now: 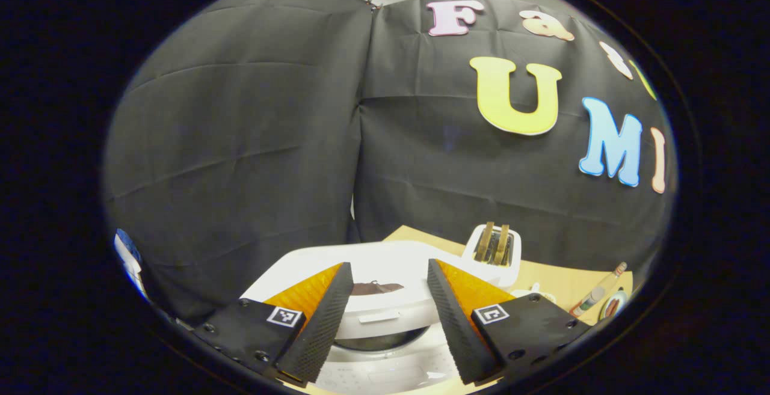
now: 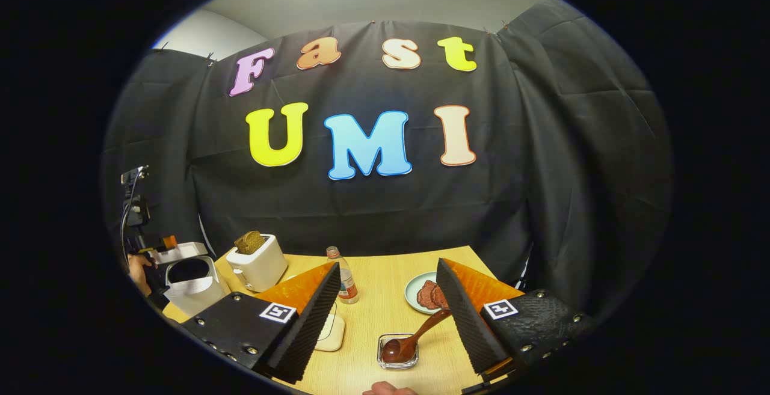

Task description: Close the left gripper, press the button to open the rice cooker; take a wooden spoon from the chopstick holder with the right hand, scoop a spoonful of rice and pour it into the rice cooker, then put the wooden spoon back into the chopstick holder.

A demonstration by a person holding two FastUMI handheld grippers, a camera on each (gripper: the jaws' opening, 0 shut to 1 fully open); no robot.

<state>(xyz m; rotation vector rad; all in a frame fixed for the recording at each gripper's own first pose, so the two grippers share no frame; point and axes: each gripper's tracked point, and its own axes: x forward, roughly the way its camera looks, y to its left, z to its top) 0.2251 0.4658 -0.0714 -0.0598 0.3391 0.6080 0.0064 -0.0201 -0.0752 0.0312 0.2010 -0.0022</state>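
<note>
— Black cloth behind, wooden table [image 2: 385, 287] in front. Where are you in the job?

— Early, I'd judge. The rice cooker [image 1: 385, 308] sits right under my left gripper [image 1: 390, 264], and its lid [image 1: 373, 263] looks popped up off the body, with a dark gap showing beneath. In the right gripper view the cooker [image 2: 192, 293] stands at the table's far left corner with a dark opening on top. So the button press seems done.

— And that gripper's fingers?

— Spread wide, touching nothing, though the task wants them pressed together for the button.

— What else is on the table?

— Toaster [image 2: 255, 263] with bread beside the cooker, then a plate [image 2: 415, 299] of reddish slices, and a bottle [image 2: 344, 281] between them.

— The spoon?

— The wooden spoon [image 2: 415, 335] rests with its bowl in a small glass dish [image 2: 397, 353] at the near edge, handle slanting up toward one finger of my right gripper [image 2: 388, 263]. That gripper is spread too, pinching nothing.

— What's left?

— Grasping the spoon, scooping, pouring into the cooker, and returning it to the chopstick holder. Whether the dish holds rice, I cannot tell.
</note>
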